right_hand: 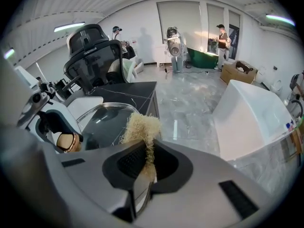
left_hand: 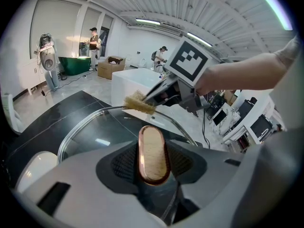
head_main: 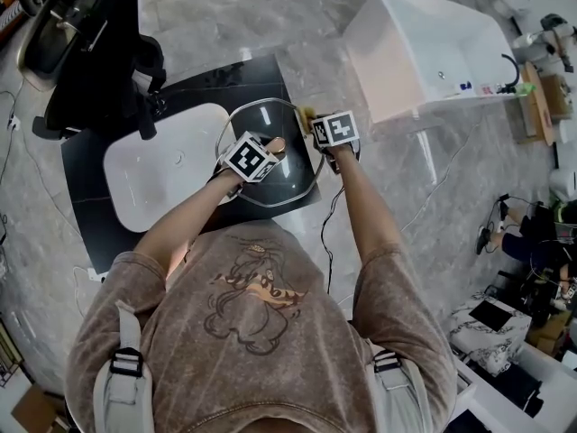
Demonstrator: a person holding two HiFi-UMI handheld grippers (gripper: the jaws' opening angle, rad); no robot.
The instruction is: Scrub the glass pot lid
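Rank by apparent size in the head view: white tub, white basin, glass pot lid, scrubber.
1. white tub, largest, though it sits farther away on the floor
2. white basin
3. glass pot lid, partly covered, clearly smaller than the basin
4. scrubber, only a tuft shows

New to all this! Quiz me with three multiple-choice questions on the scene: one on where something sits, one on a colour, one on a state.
1. The glass pot lid lies: A) on the black counter B) in a bathtub C) on the floor.
2. The scrubber is: A) blue B) tan C) red.
3. The left claw is: A) open, empty B) shut on the lid's knob C) holding a cup.
A: the lid rests on that counter. B: straw-coloured fibres in the right claw. B: its pads press the knob's sides.
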